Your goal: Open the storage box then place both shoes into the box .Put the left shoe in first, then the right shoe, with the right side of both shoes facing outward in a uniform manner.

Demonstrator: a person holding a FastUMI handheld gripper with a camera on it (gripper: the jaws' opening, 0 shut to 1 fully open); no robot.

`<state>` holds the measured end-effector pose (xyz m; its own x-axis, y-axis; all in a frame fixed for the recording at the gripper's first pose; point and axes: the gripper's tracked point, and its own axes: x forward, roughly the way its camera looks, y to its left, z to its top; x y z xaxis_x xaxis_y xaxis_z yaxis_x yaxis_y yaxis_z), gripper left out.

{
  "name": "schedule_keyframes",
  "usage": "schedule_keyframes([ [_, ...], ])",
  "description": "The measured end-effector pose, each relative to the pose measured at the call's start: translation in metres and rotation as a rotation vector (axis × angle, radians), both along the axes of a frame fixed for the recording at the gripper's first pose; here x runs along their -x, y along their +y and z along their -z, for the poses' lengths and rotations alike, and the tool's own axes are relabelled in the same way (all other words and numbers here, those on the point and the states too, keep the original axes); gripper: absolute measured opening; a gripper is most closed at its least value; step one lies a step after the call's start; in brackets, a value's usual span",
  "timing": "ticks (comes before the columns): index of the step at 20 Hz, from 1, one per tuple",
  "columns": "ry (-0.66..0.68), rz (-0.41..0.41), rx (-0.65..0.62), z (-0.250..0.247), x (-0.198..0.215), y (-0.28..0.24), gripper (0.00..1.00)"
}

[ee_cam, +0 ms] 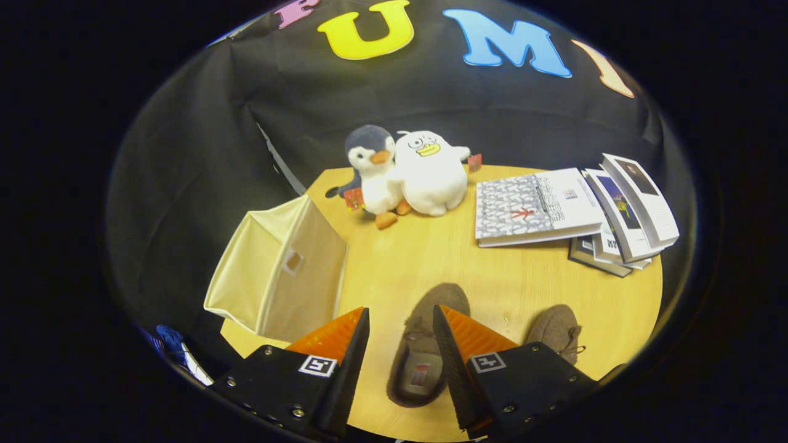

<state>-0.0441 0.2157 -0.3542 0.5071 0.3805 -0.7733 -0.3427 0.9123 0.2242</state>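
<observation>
Two brown felt slippers lie on the round wooden table [431, 258]. One slipper [425, 347] sits under the gap between my fingers, toe pointing away, partly covered by the right finger. The other slipper [557, 335] lies to the right, mostly hidden behind the right finger. A cream fabric storage box [277, 274] stands at the table's left edge, ahead of the left finger; whether its lid is up or down is unclear. My gripper [401, 323] hovers above the table, open, with nothing pressed between its fingers.
Two plush toys, a grey penguin [372, 169] and a white duck [431, 172], sit at the far side of the table. Several books [572, 206] are stacked at the far right. Bare tabletop lies between the box, the toys and the slippers.
</observation>
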Motion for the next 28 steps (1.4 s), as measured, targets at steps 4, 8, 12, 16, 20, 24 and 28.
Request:
schedule_keyframes([
  [4, 0.067, 0.015, 0.039, 0.030, 0.013, -0.024, 0.64],
  [8, 0.125, 0.015, 0.073, 0.056, 0.022, -0.037, 0.64],
  [12, 0.206, 0.022, 0.114, 0.086, 0.030, -0.046, 0.64],
  [16, 0.258, 0.023, 0.137, 0.110, 0.026, -0.049, 0.64],
  [20, 0.279, 0.041, 0.153, 0.124, 0.011, -0.047, 0.64],
  [24, 0.330, 0.032, 0.115, 0.132, 0.011, -0.033, 0.39],
  [28, 0.342, 0.059, 0.080, 0.128, 0.010, -0.033, 0.00],
])
